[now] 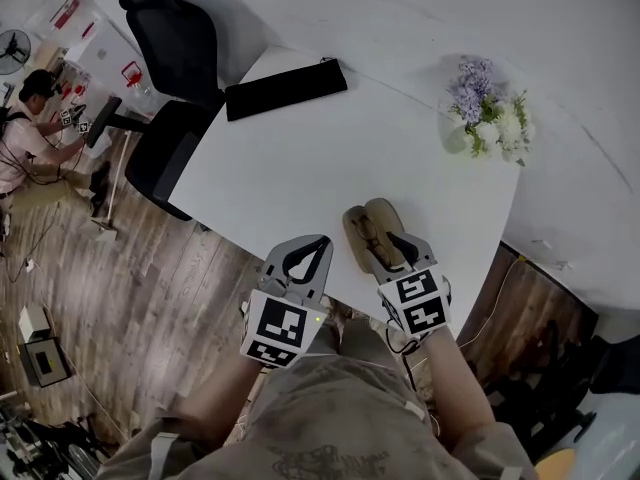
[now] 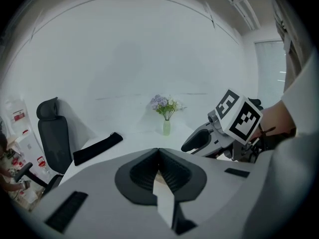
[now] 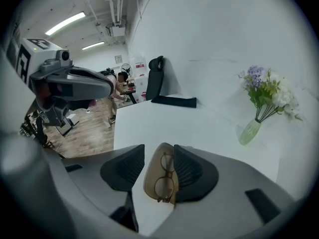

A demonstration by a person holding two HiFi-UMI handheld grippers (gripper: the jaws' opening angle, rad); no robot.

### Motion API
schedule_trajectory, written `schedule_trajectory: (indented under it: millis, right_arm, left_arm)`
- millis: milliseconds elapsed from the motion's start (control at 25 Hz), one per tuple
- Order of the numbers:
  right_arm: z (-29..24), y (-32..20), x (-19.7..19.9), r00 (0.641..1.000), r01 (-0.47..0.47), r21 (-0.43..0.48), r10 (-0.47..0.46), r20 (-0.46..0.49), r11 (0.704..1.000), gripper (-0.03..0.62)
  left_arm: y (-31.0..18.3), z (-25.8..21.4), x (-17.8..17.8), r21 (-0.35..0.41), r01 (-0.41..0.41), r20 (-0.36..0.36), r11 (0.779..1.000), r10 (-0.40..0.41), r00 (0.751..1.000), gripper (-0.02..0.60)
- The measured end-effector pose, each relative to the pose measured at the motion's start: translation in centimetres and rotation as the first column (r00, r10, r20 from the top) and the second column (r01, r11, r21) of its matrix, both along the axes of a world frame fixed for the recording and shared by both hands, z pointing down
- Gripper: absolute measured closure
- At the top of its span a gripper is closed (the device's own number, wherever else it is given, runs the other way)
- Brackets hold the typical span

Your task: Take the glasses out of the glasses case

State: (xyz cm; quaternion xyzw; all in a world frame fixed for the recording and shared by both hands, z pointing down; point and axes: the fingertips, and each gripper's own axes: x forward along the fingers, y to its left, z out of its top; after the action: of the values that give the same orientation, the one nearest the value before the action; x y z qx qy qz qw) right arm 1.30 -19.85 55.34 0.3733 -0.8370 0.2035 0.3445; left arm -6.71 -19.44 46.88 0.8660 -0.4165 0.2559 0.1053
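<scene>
Glasses case (image 3: 153, 176): open, near edge of the white table (image 1: 330, 148); between the right jaws
Glasses (image 3: 165, 179): lying inside the case
Right gripper (image 3: 158, 148): jaws wide, flanking the case
Left gripper (image 2: 158, 151): jaws pressed together, empty; left of the case

**Glasses case** (image 1: 382, 216): tan, oval, soft-looking shell. It is lying open and flat on the white worktop (image 1: 300, 158), at the lower centre-right of the head view, close to the worktop's near edge. In the right gripper view the case (image 3: 152, 173) is sitting at lower centre, its long axis running away from the camera and its right side partly covered.

**Glasses** (image 1: 367, 231): thin-rimmed frame with round lenses. The glasses (image 3: 165, 180) are resting inside the open case, lined up along its length, one lens lying nearer the camera.
</scene>
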Motion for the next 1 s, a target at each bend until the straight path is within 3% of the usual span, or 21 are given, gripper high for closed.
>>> schedule_trajectory:
  millis: [520, 760, 1000]
  right_arm:
    - [9.2, 0.1, -0.4, 0.996, -0.023, -0.126, 0.012, -0.088, 0.992, 0.393]
    - [11.9, 0.6, -0.2, 0.986, -0.023, -0.155, -0.003, -0.168, 0.988, 0.393]
    - [13.2, 1.1, -1.1, 0.991, -0.046, -0.204, 0.019, -0.134, 0.978, 0.381]
  left_arm:
    - [0.4, 7.9, -1.7, -0.161, 0.017, 0.072, 0.987, -0.005, 0.997, 0.566]
    - [0.1, 9.1, -2.2, -0.193, 0.042, 0.047, 0.980, -0.034, 0.998, 0.566]
    - [0.7, 10.3, -1.8, -0.226, 0.027, 0.047, 0.974, -0.017, 0.999, 0.566]
